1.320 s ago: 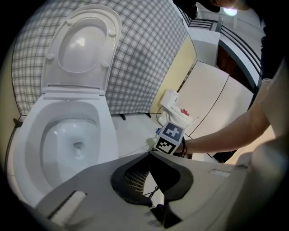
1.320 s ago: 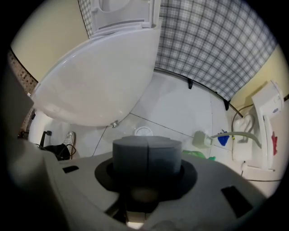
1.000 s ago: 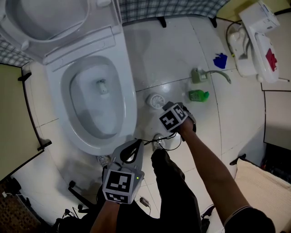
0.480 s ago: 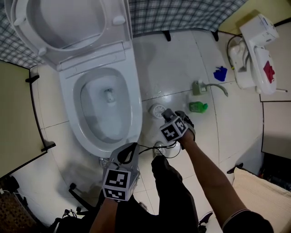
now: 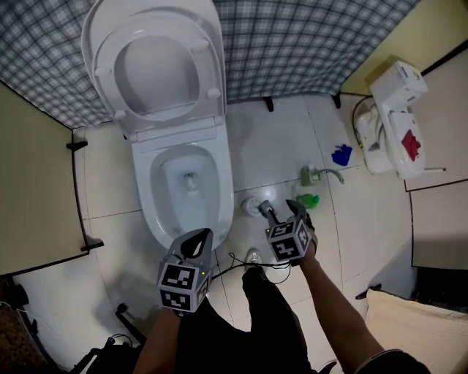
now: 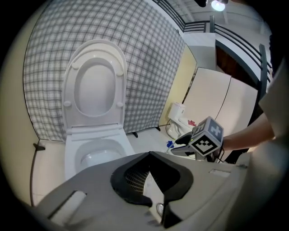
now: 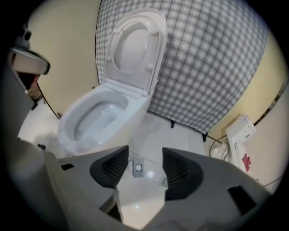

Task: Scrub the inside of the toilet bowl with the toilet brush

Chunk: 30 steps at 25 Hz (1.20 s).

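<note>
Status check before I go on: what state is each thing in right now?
Toilet lid: up, with the seat raised against it.
Toilet bowl: uncovered.
Left gripper: jaws together, nothing between them.
Right gripper: jaws apart, nothing held.

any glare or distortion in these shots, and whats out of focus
Head view: wide-angle bowing of the wall, sheen on the floor. Left gripper view: fisheye with black corners, a lamp flaring at top right, near jaws soft. Right gripper view: same dark corners, light spots on the floor between the soft jaws; the toilet is sharp.
</note>
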Available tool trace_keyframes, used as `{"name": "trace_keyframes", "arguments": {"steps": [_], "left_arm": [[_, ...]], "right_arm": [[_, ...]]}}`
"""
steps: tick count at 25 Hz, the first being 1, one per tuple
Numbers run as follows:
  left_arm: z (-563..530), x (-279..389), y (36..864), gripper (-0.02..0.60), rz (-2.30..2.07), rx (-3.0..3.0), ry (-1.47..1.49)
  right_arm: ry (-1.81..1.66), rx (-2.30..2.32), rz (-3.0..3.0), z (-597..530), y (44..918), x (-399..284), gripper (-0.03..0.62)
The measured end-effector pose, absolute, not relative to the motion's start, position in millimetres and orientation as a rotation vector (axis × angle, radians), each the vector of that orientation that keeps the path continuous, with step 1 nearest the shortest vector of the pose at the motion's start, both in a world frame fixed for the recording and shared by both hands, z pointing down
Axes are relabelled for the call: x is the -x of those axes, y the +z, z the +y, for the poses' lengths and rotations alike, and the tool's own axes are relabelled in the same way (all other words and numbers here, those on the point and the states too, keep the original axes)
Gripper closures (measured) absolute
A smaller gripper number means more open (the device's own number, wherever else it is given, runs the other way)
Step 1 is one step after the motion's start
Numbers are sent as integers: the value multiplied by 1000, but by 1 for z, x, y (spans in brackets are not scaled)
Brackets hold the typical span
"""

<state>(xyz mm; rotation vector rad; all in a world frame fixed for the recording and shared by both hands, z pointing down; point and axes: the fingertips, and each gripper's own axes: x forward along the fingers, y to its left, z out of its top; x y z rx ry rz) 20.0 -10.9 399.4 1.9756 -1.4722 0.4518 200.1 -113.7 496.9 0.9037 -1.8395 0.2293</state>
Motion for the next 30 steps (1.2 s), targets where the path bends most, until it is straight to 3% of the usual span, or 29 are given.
{"name": "trace_keyframes", "arguments": {"steps": [5, 6, 8, 13, 21, 30], "left_arm": [[-8, -2, 324, 572, -1539, -2020, 413], [-6, 0, 309, 572, -1550, -2026, 402], [0, 7, 280, 572, -1565, -2036, 377], [10, 29, 204, 572, -1633, -2072, 297], [4, 66, 111, 572, -1765, -2149, 204], [11, 62, 39, 572, -1832, -2253, 144]], "right_arm": [[201, -1013, -2037, -107, 379, -165, 351], [179, -1040, -2075, -107, 358, -160, 391], [146, -1084, -2137, -103, 314, -150, 399], [69, -1151, -2298, -89, 217, -124, 501], [-15, -1118, -2533, -76, 106, -69, 581], [-22, -1112, -2853, -53, 8, -49, 549]]}}
